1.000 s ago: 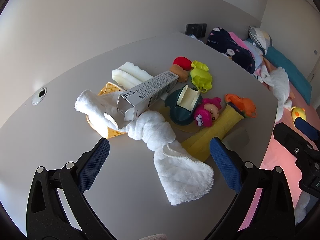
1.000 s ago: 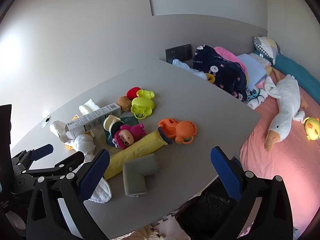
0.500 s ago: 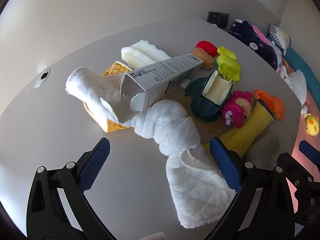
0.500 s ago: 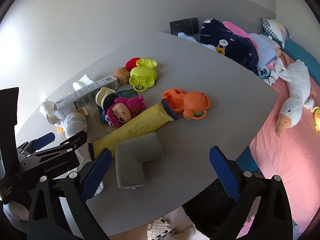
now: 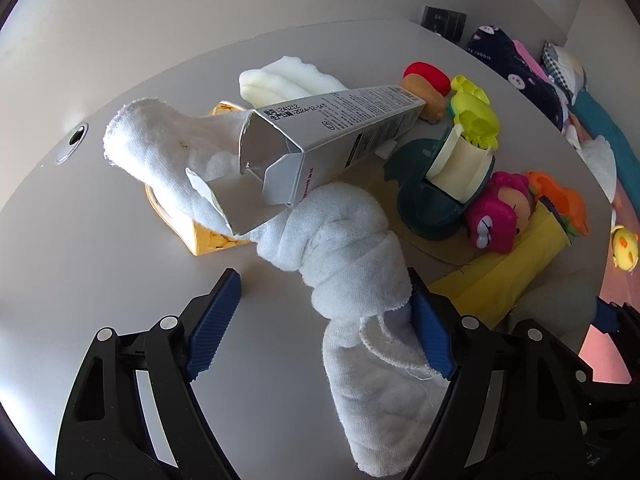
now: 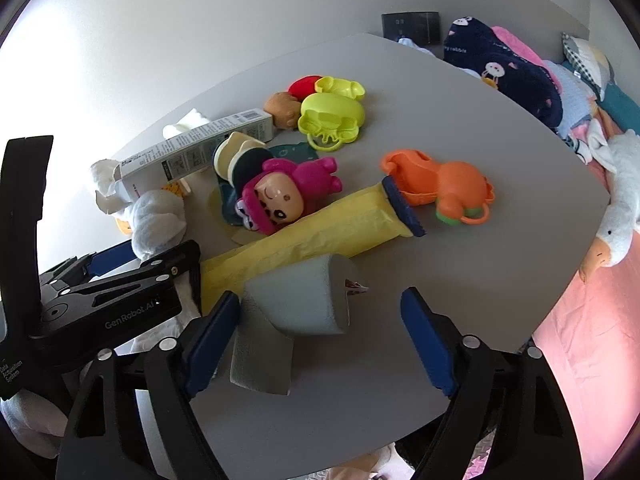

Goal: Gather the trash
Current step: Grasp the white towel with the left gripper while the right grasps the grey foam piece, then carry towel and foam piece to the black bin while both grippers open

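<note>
An open grey carton (image 5: 332,128) lies across a knotted white cloth (image 5: 344,248) on the grey table (image 5: 100,240). My left gripper (image 5: 320,328) is open; the cloth's knot lies between its blue pads, the right pad (image 5: 430,336) touching it. My right gripper (image 6: 320,334) is open around a grey L-shaped foam piece (image 6: 296,308); its left pad (image 6: 210,340) is against the foam. The carton (image 6: 192,148) and a long yellow wrapper (image 6: 320,232) show in the right wrist view. The left gripper's body (image 6: 100,300) sits at that view's left.
Toys crowd the table: pink doll (image 6: 280,192), orange toy (image 6: 444,188), lime-green toys (image 6: 332,114), dark-green dispenser (image 5: 436,188), yellow packet (image 5: 208,236) under the cloth. The table edge (image 6: 560,280) borders a pink bed with a plush goose (image 6: 616,200).
Both grippers have moved forward and down toward the table. The left one has closed in on the cloth knot, the right one on the grey foam piece. Objects have not moved.
</note>
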`<action>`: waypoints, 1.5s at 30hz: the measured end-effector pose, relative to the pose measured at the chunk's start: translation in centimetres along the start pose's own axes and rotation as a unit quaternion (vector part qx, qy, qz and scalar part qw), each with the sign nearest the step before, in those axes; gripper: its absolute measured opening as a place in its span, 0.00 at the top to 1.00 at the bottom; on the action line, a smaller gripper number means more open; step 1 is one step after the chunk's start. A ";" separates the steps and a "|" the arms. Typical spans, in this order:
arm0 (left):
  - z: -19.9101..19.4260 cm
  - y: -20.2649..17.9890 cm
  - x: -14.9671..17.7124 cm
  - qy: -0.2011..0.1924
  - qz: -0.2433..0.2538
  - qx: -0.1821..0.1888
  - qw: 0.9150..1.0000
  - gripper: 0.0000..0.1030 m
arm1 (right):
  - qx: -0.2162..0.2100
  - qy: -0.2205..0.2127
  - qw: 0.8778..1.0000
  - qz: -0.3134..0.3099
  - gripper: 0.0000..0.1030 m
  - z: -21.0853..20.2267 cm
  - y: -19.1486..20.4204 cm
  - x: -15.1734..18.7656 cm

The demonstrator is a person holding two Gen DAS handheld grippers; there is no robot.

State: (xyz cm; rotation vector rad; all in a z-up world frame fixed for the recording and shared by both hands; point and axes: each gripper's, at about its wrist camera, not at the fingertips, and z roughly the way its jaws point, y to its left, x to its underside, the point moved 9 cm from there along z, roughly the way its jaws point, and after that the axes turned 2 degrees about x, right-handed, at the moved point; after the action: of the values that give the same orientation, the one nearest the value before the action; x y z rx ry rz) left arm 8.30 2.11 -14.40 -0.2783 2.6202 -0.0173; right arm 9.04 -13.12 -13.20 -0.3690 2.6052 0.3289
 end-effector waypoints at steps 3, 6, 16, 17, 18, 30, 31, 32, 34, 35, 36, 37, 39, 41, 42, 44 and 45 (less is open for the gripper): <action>-0.1 0.0 -0.1 -0.001 0.007 -0.002 1.000 0.32 | 0.000 0.009 1.000 -0.009 0.51 0.4 0.4 0.3; -0.2 -0.1 -0.3 -0.004 0.013 -0.008 1.000 0.48 | -0.018 0.011 1.000 -0.007 0.56 0.3 0.8 0.5; -1.7 -0.1 -0.5 -0.020 0.012 0.008 1.000 0.71 | -0.031 -0.001 1.000 0.001 0.58 -0.7 0.2 0.2; -2.3 -0.1 -0.7 -0.030 0.011 0.008 0.999 0.71 | -0.031 -0.006 1.000 0.000 0.58 -1.0 0.2 0.0; -3.0 -0.1 -0.9 -0.041 0.012 0.006 0.999 0.71 | -0.032 -0.011 0.999 0.001 0.58 -1.4 0.2 -0.1; -9.5 -0.8 -4.1 -0.129 0.023 -0.005 0.991 0.71 | -0.054 -0.082 0.995 0.010 0.58 -6.9 0.2 -2.8; -10.0 -1.1 -4.2 -0.134 0.025 -0.004 0.991 0.71 | -0.054 -0.087 0.995 0.010 0.58 -7.3 0.1 -2.9; -10.4 -1.4 -4.4 -0.140 0.027 -0.003 0.990 0.71 | -0.054 -0.092 0.994 0.011 0.58 -7.7 0.0 -3.0; -11.3 -2.0 -4.5 -0.149 0.032 0.001 0.988 0.71 | -0.053 -0.102 0.993 0.013 0.58 -8.6 -0.3 -3.2; -11.6 -2.5 -4.6 -0.152 0.037 0.004 0.988 0.71 | -0.053 -0.106 0.993 0.014 0.58 -9.0 -0.5 -3.1; -11.9 -3.0 -4.8 -0.156 0.041 0.006 0.987 0.71 | -0.052 -0.110 0.992 0.016 0.58 -9.4 -0.8 -3.0; -12.1 -3.5 -4.8 -0.159 0.046 0.009 0.986 0.71 | -0.050 -0.113 0.992 0.018 0.58 -9.7 -1.1 -3.0; -12.5 -4.5 -4.7 -0.162 0.053 0.016 0.985 0.71 | -0.046 -0.118 0.992 0.023 0.58 -10.3 -1.9 -2.8; -12.5 -5.6 -4.5 -0.160 0.060 0.025 0.985 0.71 | -0.041 -0.121 0.991 0.030 0.58 -10.8 -2.7 -2.4; -12.4 -6.2 -4.3 -0.158 0.065 0.030 0.985 0.71 | -0.038 -0.122 0.991 0.033 0.58 -11.0 -3.3 -2.1; -12.1 -7.6 -4.0 -0.152 0.073 0.038 0.985 0.71 | -0.030 -0.123 0.991 0.042 0.58 -11.5 -4.3 -1.5; -11.9 -8.3 -3.8 -0.148 0.077 0.044 0.985 0.71 | -0.026 -0.123 0.991 0.046 0.58 -11.7 -4.9 -1.2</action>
State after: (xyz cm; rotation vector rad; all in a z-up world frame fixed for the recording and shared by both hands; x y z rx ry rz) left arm 7.40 -5.74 -1.61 -0.0414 2.3300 -0.0367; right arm 6.54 -20.91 -3.42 -0.2100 2.3785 0.4451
